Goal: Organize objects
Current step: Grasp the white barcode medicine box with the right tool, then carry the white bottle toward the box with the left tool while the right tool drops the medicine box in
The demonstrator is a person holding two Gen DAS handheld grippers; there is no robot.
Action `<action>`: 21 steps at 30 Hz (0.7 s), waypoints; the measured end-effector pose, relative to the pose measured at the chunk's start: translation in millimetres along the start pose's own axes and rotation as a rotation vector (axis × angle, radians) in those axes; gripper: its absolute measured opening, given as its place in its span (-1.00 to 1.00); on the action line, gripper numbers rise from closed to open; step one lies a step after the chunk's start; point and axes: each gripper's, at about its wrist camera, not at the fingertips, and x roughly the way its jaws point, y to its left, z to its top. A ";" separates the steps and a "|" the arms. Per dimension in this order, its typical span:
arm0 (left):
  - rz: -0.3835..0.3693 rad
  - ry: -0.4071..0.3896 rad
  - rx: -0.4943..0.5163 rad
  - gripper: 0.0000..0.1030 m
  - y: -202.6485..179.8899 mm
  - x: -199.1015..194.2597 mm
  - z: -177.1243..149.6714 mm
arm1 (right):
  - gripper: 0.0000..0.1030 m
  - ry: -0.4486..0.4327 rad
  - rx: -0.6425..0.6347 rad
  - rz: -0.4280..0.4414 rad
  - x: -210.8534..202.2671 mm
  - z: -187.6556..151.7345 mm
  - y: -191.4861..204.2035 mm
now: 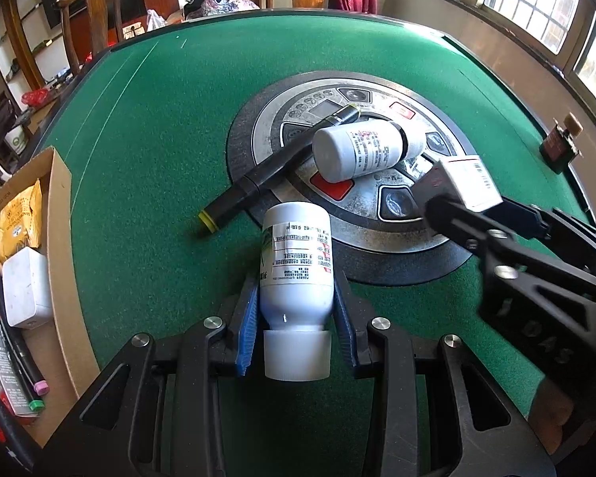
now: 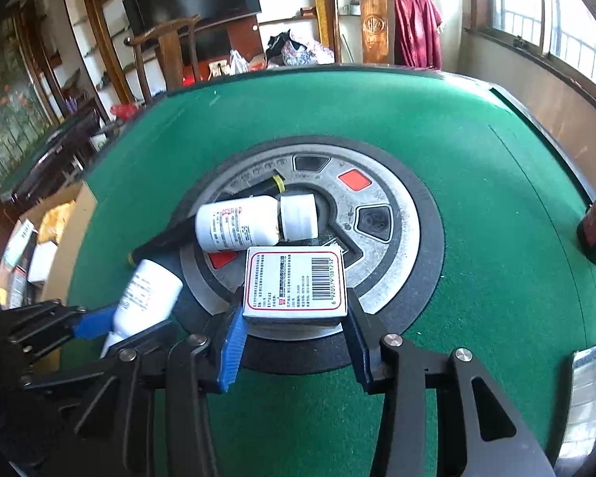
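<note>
- The left gripper (image 1: 296, 310) is clenched on a white bottle (image 1: 297, 266), its blue pads (image 1: 249, 318) pressed against both sides of the body just above the cap.
- This bottle's long axis runs along the fingers: the wide white cap (image 1: 298, 353) faces back toward the camera and the flat base points away, toward the middle of the green table (image 1: 147, 151).
- In the right wrist view the same bottle (image 2: 145, 298) slants, cap low and to the left, base up and to the right, near the edge of the round control panel (image 2: 393, 238).
- The right gripper (image 2: 294, 342) is grasping a small white box (image 2: 296, 284) by its two side edges; the barcode face is turned up toward the camera.
- In the left wrist view this box (image 1: 471, 183) is over the right side of the panel.
- A second white bottle (image 1: 363, 149) lies on its side on the panel, base toward the left, cap toward the right.
- It rests against a black marker (image 1: 278, 163) with yellow rings, which lies at a slant with one end on the green felt and the other on the panel.
- A cardboard box (image 1: 61, 214) stands at the table's left edge, holding a white adapter (image 1: 26, 286), a yellow packet (image 1: 20, 214) and markers (image 1: 24, 361).
- A dark small bottle (image 1: 560, 141) stands at the far right edge of the table.
</note>
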 end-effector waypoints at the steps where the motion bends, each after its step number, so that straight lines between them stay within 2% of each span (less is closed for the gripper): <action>1: -0.003 -0.002 0.002 -0.34 -0.3 -0.3 0.0 | -0.12 -0.006 0.007 0.007 -2.7 -0.1 -1.1; 5: 0.022 -0.033 0.007 -0.34 -2.2 -5.5 0.2 | -0.12 -0.031 0.038 0.045 -14.8 0.0 -4.9; 17: 0.079 -0.236 -0.026 -0.34 -0.1 -47.8 -1.5 | -0.13 -0.108 0.049 0.114 -44.6 1.0 3.3; 21: 0.118 -0.298 -0.031 -0.34 2.1 -59.0 -3.2 | -0.13 -0.125 0.046 0.124 -50.3 0.8 5.7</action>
